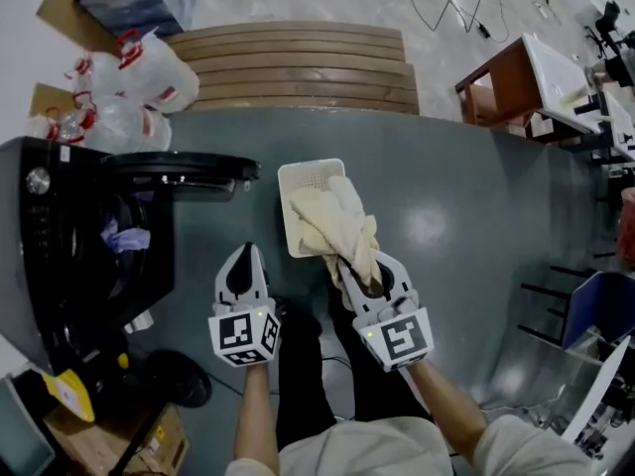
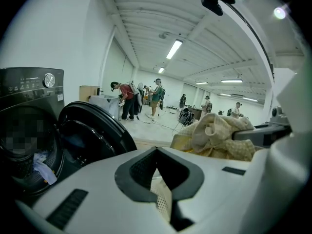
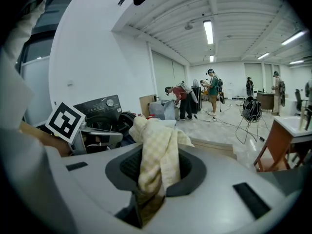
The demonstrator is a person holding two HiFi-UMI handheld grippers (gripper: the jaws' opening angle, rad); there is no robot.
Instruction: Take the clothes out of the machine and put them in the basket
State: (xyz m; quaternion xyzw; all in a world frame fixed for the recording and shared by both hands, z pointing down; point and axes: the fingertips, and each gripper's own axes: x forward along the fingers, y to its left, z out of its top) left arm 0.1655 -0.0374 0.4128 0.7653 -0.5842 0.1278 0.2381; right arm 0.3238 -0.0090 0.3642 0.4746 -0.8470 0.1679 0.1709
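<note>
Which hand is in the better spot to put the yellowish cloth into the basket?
The right. The right gripper is clamped on the cream cloth, which drapes over the white basket. The left gripper is shut on nothing, beside the basket.

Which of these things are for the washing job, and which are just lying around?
For the job: black front-loading washing machine, bluish clothes inside its drum, white plastic mesh basket, pale yellow checked cloth clamped in the right gripper, left gripper.

Just lying about: white plastic bags with red handles, slatted wooden platform, brown wooden table, brown cardboard.
</note>
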